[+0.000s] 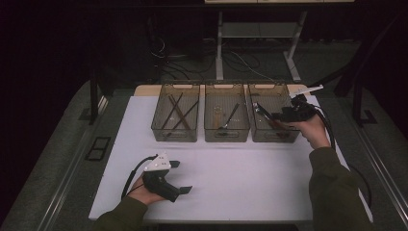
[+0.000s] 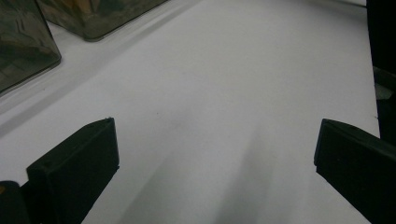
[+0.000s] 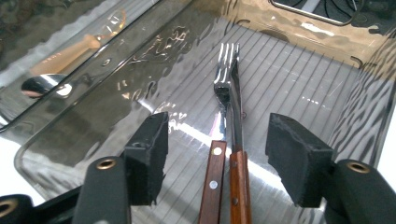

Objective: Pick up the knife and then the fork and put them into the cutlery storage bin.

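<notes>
Over the right-hand smoky clear plastic bin (image 1: pixel 274 118), the right tongs (image 1: pixel 258 109) hover with the forearm reaching forward and the wrist angled inward toward the bin's middle. Their black jaws stand partly open with nothing gripped; two wooden-handled steel forks (image 3: pixel 227 135) lie side by side on the ribbed bin floor between and below the pads, untouched. Down near the front edge of the white desk (image 1: pixel 240 178), the left tongs (image 1: pixel 183 176) rest in the left hand, jaws spread wide and empty.
</notes>
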The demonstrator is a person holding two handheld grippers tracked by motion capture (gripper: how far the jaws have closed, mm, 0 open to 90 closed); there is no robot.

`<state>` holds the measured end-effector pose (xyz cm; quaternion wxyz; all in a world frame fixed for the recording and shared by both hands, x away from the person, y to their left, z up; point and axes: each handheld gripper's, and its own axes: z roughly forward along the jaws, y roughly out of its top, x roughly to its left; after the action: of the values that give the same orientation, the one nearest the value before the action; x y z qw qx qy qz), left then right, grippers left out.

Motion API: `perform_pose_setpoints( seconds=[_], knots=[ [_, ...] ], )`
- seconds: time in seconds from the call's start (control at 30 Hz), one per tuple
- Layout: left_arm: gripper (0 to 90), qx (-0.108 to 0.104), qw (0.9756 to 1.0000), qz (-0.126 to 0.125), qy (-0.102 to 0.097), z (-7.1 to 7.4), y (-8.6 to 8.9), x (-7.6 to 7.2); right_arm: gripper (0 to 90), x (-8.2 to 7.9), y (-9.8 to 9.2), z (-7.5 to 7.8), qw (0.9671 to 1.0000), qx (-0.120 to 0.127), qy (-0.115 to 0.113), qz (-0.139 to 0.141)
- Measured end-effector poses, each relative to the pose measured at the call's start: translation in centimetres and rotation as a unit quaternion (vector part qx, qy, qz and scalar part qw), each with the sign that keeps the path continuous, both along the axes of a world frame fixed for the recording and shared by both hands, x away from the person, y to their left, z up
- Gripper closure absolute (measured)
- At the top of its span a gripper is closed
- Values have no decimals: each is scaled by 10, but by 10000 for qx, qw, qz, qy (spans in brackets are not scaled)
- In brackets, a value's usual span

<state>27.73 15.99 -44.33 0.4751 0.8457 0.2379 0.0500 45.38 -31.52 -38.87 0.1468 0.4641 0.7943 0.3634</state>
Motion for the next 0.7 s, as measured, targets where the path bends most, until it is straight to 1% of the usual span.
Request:
perform_pose_setpoints(
  seconds=[0.07,0.1,0.17,0.2,0.27,0.3,0.33,0.43,0.53,0.7],
  knots=[
    [0,-1,10000,3,1,0,0,0,358,-4,-2,1,9999,-23,-121,-25],
    [0,0,10000,4,0,0,0,0,351,-6,-3,2,9999,47,-137,-65],
    [0,4,10000,12,2,0,0,0,327,-11,-6,3,9996,223,-150,-52],
    [0,-1,10000,14,-1,0,0,0,319,-13,-7,4,9995,266,-177,-59],
    [0,-11,10000,30,3,0,0,0,307,-18,-8,6,9991,258,-307,-119],
    [0,-11,10000,31,-2,0,0,0,293,-20,-8,7,9989,296,-353,-107],
    [0,5,10000,32,4,1,0,0,280,-22,-8,8,9988,358,-334,-87],
    [0,-22,10000,69,6,0,1,0,260,-30,-5,11,9987,255,-442,-65],
    [0,-51,10000,67,14,1,0,0,252,-37,-4,12,9983,354,-459,36],
    [0,-36,10000,44,3,1,0,0,207,-50,2,13,9976,311,-609,125]
  ],
)
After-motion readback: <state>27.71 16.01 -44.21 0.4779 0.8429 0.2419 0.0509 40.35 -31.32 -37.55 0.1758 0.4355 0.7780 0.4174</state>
